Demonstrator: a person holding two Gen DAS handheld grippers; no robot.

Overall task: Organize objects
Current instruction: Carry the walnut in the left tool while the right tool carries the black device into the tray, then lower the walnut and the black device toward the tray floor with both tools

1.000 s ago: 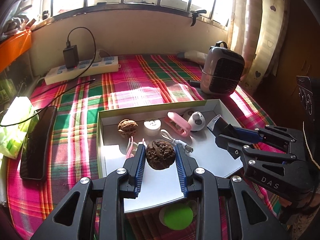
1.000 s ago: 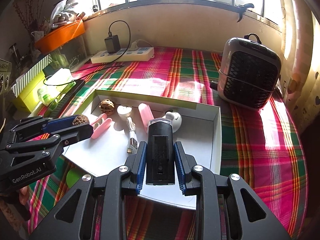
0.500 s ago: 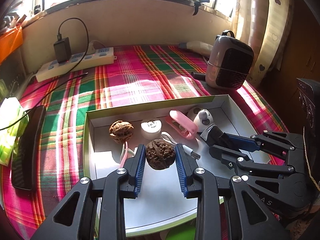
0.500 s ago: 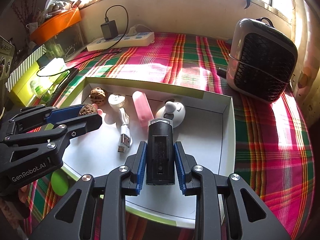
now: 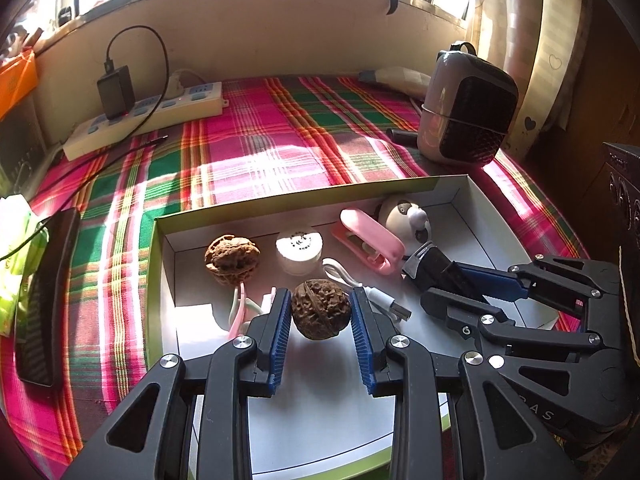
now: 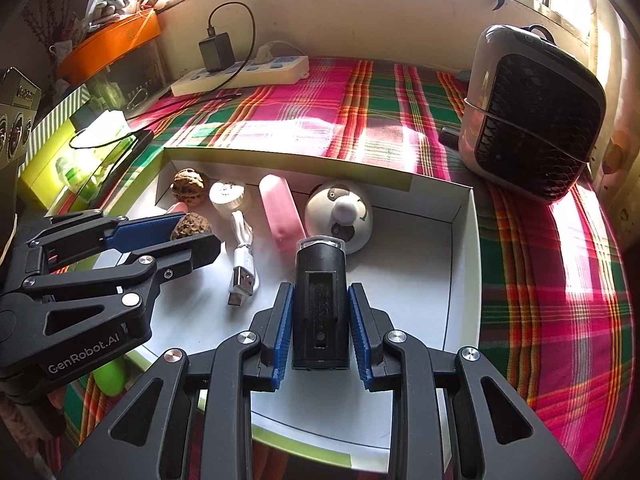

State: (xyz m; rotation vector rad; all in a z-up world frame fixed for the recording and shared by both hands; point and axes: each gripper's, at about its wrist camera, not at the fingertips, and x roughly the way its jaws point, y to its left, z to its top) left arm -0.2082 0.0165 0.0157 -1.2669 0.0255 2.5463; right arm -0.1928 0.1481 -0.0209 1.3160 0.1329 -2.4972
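over the white box [image 5: 472, 196] both claws had dropped lower and closer than a second earlier, left claw [image 5: 321, 312] clamped on a walnut [image 5: 321, 309], right claw [image 6: 320, 316] gripping a black rectangular gadget [image 6: 320, 300]. looked like both were about to get set down among the other bits already inside.

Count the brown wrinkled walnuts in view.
2. One brown wrinkled walnut is clamped in the left gripper above the white box; the other walnut lies in its far-left corner.
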